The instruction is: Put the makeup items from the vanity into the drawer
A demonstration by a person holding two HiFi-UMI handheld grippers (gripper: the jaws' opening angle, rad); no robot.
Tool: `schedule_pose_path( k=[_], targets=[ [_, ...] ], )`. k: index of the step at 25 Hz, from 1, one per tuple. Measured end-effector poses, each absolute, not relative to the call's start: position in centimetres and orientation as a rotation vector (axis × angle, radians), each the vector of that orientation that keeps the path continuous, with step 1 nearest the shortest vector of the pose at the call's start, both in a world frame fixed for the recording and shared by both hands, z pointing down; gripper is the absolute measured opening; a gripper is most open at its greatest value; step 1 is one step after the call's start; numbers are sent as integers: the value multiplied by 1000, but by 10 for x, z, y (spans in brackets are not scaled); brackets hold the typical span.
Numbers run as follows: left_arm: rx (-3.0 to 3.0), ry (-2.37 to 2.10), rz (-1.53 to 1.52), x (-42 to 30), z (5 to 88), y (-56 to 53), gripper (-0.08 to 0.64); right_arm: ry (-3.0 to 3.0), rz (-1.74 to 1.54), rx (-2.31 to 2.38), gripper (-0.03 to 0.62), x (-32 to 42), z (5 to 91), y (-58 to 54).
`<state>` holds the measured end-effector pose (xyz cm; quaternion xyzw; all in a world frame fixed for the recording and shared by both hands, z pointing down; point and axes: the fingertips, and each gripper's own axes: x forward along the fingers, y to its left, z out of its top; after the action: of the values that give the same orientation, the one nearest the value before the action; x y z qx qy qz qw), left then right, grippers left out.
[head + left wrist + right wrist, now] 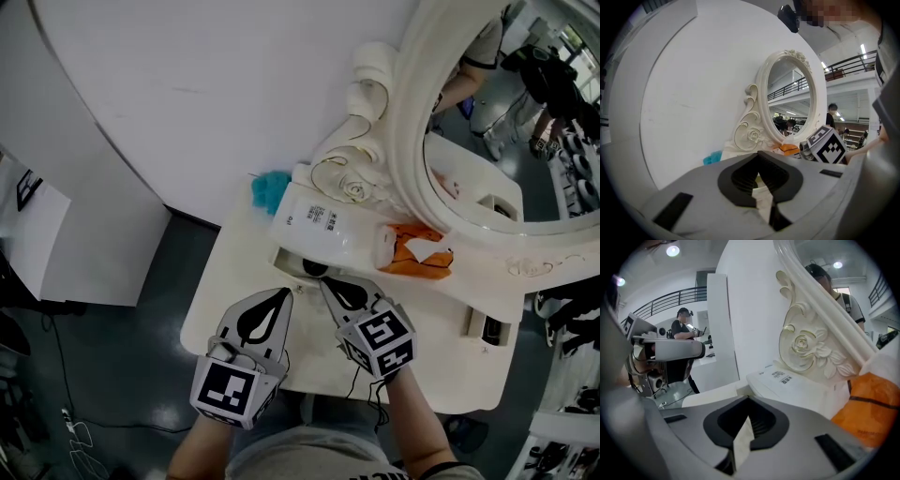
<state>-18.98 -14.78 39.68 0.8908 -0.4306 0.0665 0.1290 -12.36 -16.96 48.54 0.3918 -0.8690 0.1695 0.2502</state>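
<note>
Left gripper (284, 296): nearest, over near-middle of table (234, 277); jaws clenched, nothing between them, only pale table surface shows through the gap.
Right gripper (325, 284): just beside the left one, tilted down toward the far edge; jaws clenched too, nothing seen in them.
White bottle (319, 228): lying on its side along far edge, against foot of mirror frame; printed label faces up; right jaws close to it but apart.
Orange packet (412, 255): on the table right of the bottle's cap end, touching it, under the mirror rim.
Teal fluffy thing (271, 190): far-left corner, behind the bottle, half hidden; a puff or brush, can't tell.
Drawer: no open drawer made out; small dark thing (314, 269) right ahead of right jaw tips, maybe the pull, can't tell; dark slot (489, 328) near right edge, maybe another.
Progress: looks like the very start; all three items on top, none stowed, neither gripper carrying anything.
Left to do: open the drawer, then move bottle, packet and teal thing in.
In the way: carved mirror (412, 112) leans over the items and crowds approach from above; bottle lies across the spot by the dark thing.
</note>
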Motion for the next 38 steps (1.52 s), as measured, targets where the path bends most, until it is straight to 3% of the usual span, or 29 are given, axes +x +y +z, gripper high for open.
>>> schedule_pose_path(
  k=[12, 38],
  targets=[
    [2684, -1098, 181, -129, 380, -133, 37, -2528, 468, 1157, 12, -91, 428, -138],
    [2938, -648, 166, 34, 338, -75, 37, -2565, 265, 1633, 11, 52, 328, -65]
  ],
)
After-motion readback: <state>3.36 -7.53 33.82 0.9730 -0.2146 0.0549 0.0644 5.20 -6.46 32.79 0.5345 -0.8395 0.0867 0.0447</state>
